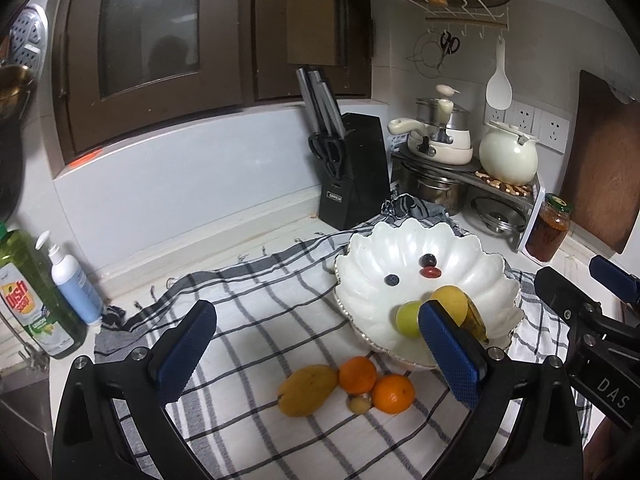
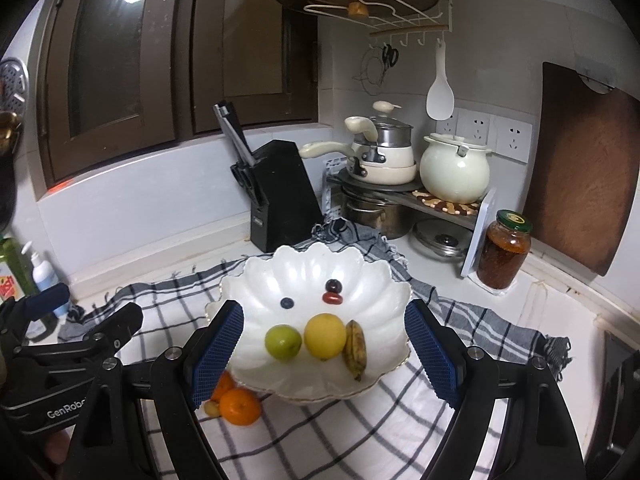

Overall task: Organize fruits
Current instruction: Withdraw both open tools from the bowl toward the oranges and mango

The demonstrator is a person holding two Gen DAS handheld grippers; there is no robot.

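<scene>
Your left gripper (image 1: 316,356) stands wide and empty, and your right gripper (image 2: 326,354) is open with nothing held. Reach carelessly for the mango (image 1: 307,390), the two oranges (image 1: 357,375) or the small pale fruit (image 1: 359,404) lying on the checked cloth (image 1: 248,300) just in front of the white scalloped bowl (image 2: 280,268), and the round ones may roll, or a finger may knock the bowl's rim. Inside the bowl lie a green fruit (image 2: 283,341), a lemon (image 2: 325,336), a spotted banana (image 2: 356,349), a blueberry (image 2: 287,303) and two dark berries (image 2: 333,292).

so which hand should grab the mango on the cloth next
Left, probably. The mango lies between the open left tool fingers, beside the oranges; the right tool faces the bowl, mango unseen.
</scene>
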